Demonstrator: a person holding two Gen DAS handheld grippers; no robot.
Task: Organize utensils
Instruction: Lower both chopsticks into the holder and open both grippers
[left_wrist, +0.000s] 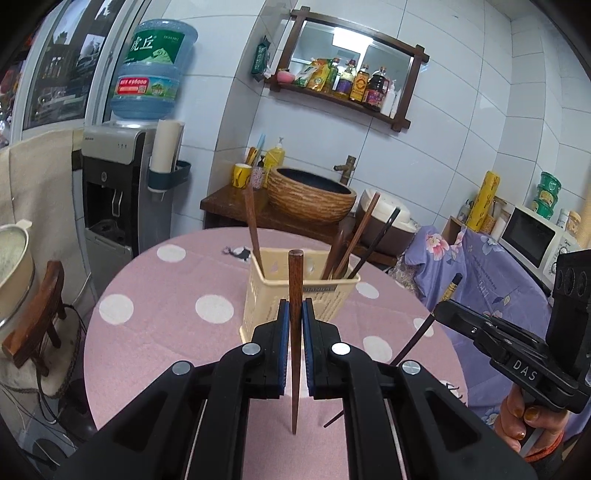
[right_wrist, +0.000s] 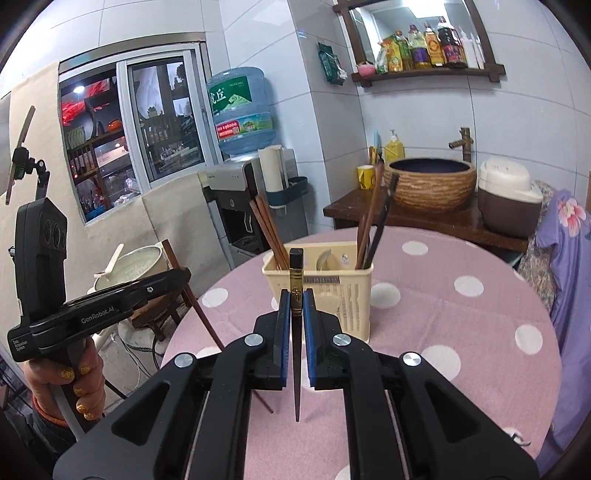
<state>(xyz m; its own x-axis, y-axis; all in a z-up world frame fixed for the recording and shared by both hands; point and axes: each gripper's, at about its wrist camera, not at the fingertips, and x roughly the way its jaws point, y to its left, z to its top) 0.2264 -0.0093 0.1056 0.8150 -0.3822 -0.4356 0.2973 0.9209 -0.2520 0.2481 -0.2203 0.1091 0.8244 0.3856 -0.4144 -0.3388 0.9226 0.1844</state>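
Beyond the fingers of both grippers stands a cream utensil holder (left_wrist: 295, 291) on the round bench (left_wrist: 166, 325), which wears a pink cloth with white dots; behind it sit a woven basin (left_wrist: 310, 199) on a dark wooden stand, a rice cooker (right_wrist: 509, 199) to the right of the basin, and a water dispenser (left_wrist: 122, 184) with a blue bottle on top, off to the left; a wall shelf (left_wrist: 343, 99) above carries a row of bottles; nothing lies on the cloth between the fingers and the holder.

In the right wrist view the holder shows three brown chopsticks leaning in its left compartment, a pale spoon (right_wrist: 325, 258) in the middle one, and about three sticks, brown and black, in the right one; the exact count there is hard to tell.

The left gripper (left_wrist: 295, 314) has its blue-padded fingers clamped on one brown chopstick (left_wrist: 295, 280); the stick stands nearly upright, thick end above the fingers, thin tip hanging below them over the cloth; the holder is just past the fingertips.

The right gripper (right_wrist: 295, 306) has its fingers pressed together on one black chopstick (right_wrist: 295, 269) with a gold band near its top; it too is upright, point hanging below the fingers above the cloth, with the holder straight ahead; a hand (left_wrist: 524, 424) with gold-painted nails grips its handle.
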